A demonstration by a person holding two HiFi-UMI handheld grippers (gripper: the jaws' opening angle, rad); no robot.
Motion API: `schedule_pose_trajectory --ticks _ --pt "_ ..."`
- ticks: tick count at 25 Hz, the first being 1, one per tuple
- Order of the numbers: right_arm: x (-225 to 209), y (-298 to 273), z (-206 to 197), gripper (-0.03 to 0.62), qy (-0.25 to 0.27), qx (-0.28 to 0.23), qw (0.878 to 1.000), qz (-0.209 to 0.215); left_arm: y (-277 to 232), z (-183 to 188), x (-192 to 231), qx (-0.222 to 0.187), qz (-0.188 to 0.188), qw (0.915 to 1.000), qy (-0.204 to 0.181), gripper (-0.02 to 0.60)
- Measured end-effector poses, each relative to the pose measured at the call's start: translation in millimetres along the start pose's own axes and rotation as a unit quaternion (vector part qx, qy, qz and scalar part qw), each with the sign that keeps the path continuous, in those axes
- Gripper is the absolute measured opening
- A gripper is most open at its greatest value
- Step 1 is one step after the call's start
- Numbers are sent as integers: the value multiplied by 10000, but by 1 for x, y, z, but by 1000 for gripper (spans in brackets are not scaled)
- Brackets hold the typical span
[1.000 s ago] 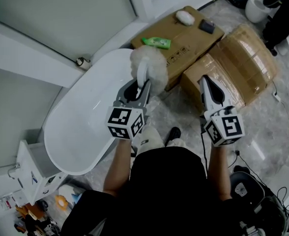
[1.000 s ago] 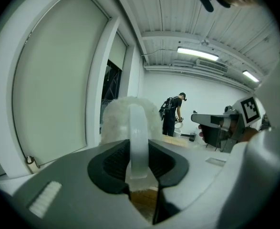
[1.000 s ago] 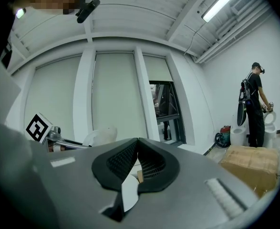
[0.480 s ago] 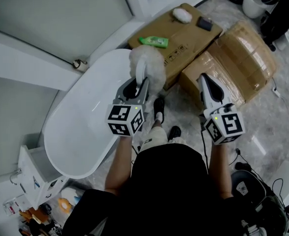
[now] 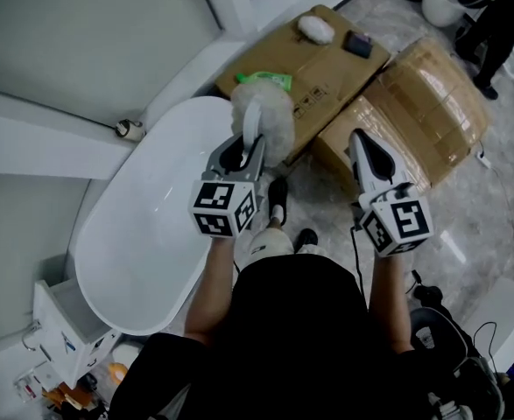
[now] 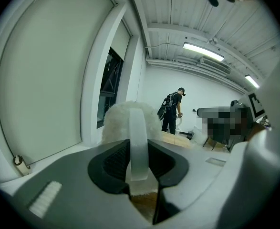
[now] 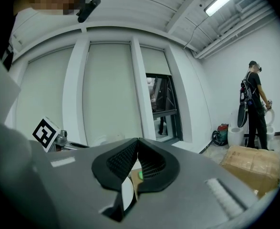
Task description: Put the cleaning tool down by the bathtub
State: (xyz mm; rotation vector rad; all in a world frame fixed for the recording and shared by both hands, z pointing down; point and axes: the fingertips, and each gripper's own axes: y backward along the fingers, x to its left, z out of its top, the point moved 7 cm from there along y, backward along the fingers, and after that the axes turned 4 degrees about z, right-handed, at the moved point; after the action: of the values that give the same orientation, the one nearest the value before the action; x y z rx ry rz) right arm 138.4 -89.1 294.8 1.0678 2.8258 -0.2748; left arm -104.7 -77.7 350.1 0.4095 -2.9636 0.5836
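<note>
My left gripper (image 5: 248, 150) is clamped on the duster (image 5: 265, 112) handle, with the fluffy head pointing up. The duster is in the air over the tub (image 5: 134, 234) end, beside the flat box (image 5: 327, 59). My right gripper (image 5: 358, 138) has its jaws closed tip to tip, empty, near the taped box (image 5: 423, 103).
</note>
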Motion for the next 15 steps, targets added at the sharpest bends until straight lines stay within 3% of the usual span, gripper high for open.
schedule_pose_trajectory --ticks 15 --pt "-36 -110 9 9 -191 282 9981 -516 -116 25 72 520 -500 9973 -146 94"
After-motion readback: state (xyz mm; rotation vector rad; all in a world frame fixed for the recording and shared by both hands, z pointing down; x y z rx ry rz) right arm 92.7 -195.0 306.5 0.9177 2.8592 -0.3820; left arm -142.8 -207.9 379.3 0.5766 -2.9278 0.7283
